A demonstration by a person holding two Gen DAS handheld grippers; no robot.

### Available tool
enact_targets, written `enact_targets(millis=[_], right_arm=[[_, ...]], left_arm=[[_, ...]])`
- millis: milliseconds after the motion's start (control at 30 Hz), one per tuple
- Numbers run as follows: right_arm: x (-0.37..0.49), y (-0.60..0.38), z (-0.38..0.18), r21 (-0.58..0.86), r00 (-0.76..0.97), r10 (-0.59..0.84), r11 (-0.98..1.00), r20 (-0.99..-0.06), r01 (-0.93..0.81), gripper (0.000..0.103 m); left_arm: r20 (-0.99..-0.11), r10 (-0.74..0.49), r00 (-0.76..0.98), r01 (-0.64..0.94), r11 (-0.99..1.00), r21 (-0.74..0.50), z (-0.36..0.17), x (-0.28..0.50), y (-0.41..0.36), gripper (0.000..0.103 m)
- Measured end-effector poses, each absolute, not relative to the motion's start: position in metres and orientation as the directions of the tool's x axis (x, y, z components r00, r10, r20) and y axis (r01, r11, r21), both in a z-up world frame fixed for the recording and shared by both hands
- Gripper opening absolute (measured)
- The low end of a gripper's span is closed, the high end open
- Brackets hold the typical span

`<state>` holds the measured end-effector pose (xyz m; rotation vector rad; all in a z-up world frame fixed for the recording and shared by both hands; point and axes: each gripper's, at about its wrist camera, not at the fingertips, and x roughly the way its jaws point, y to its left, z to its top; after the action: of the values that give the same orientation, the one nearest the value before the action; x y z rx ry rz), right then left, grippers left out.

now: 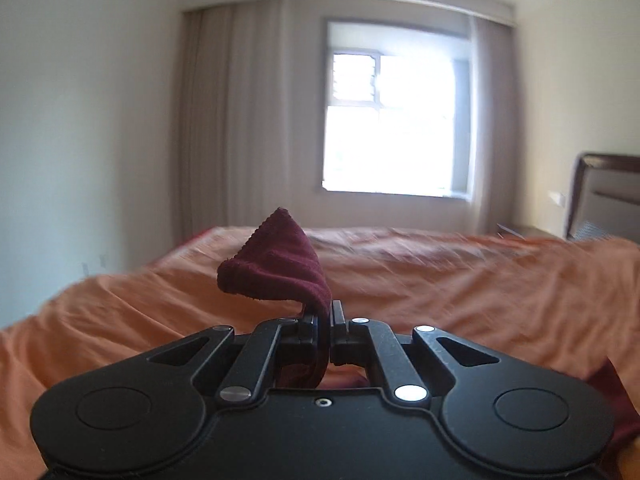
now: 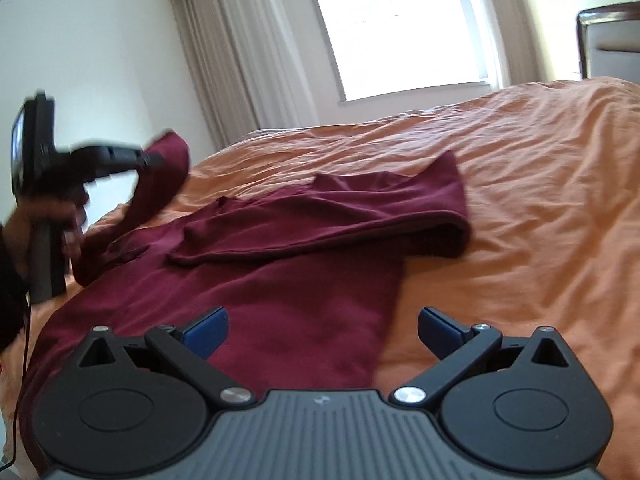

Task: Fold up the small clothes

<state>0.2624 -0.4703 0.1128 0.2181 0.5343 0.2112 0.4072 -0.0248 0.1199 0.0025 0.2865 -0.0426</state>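
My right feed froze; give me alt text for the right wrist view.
The open right gripper hovers over a maroon garment on an orange bedspread. At left, the left gripper lifts one pinched end.

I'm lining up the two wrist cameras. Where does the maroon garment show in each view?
Left wrist: only a pinched fold of the maroon garment, at centre, standing up from the left gripper, its jaws closed.
Right wrist: maroon garment spread across centre-left on the bed; one end lifted at far left.
Shared landmark: the window.
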Motion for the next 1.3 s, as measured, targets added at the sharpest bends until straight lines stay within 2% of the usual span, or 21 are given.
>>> enact_targets(millis=[167, 300, 333, 500, 567, 667, 733, 833, 867, 1033, 1167, 1300], right_arm=[[0.259, -0.486, 0.107, 0.278, 0.844, 0.229, 0.956, -0.486, -0.099, 0.103], [0.262, -0.49, 0.105, 0.277, 0.84, 0.227, 0.956, -0.493, -0.096, 0.103], [0.263, -0.49, 0.105, 0.276, 0.843, 0.225, 0.956, -0.489, -0.095, 0.103], [0.269, -0.49, 0.108, 0.33, 0.854, 0.241, 0.94, -0.461, -0.087, 0.103], [0.276, -0.489, 0.109, 0.364, 0.853, 0.264, 0.927, -0.45, -0.095, 0.103], [0.287, -0.484, 0.113, 0.419, 0.846, 0.302, 0.902, -0.44, -0.104, 0.103], [0.295, -0.48, 0.115, 0.461, 0.842, 0.333, 0.88, -0.424, -0.116, 0.103], [0.308, -0.468, 0.12, 0.48, 0.834, 0.368, 0.865, -0.411, -0.144, 0.102], [0.312, -0.463, 0.121, 0.475, 0.83, 0.375, 0.866, -0.413, -0.155, 0.101], [0.338, -0.436, 0.124, 0.449, 0.804, 0.416, 0.868, -0.425, -0.211, 0.093], [0.364, -0.412, 0.122, 0.417, 0.8, 0.411, 0.881, -0.438, -0.224, 0.085], [0.389, -0.395, 0.115, 0.406, 0.797, 0.396, 0.89, -0.457, -0.209, 0.084]], left_arm=[[-0.374, -0.137, 0.917, 0.176, 0.982, 0.071, 0.056, 0.41, -0.08, 0.004], [-0.446, -0.205, 0.871, 0.257, 0.964, 0.059, 0.025, 0.409, -0.093, 0.006], [-0.464, -0.216, 0.859, 0.269, 0.962, 0.051, 0.02, 0.407, -0.095, 0.009], [-0.52, -0.244, 0.819, 0.299, 0.954, 0.024, 0.016, 0.403, -0.087, 0.036], [-0.529, -0.256, 0.809, 0.298, 0.955, -0.005, 0.018, 0.398, -0.082, 0.053], [-0.53, -0.256, 0.808, 0.278, 0.96, -0.041, 0.027, 0.389, -0.07, 0.074], [-0.536, -0.249, 0.807, 0.257, 0.965, -0.061, 0.033, 0.382, -0.059, 0.081], [-0.555, -0.186, 0.811, 0.187, 0.981, -0.055, 0.039, 0.368, -0.042, 0.1], [-0.557, -0.155, 0.816, 0.15, 0.987, -0.054, 0.04, 0.362, -0.033, 0.102], [-0.592, -0.024, 0.806, 0.001, 0.999, -0.039, 0.041, 0.341, 0.015, 0.102], [-0.569, 0.193, 0.799, -0.129, 0.98, 0.151, 0.039, 0.331, 0.046, 0.102], [-0.547, 0.287, 0.787, -0.174, 0.953, 0.249, 0.03, 0.339, 0.069, 0.102]])
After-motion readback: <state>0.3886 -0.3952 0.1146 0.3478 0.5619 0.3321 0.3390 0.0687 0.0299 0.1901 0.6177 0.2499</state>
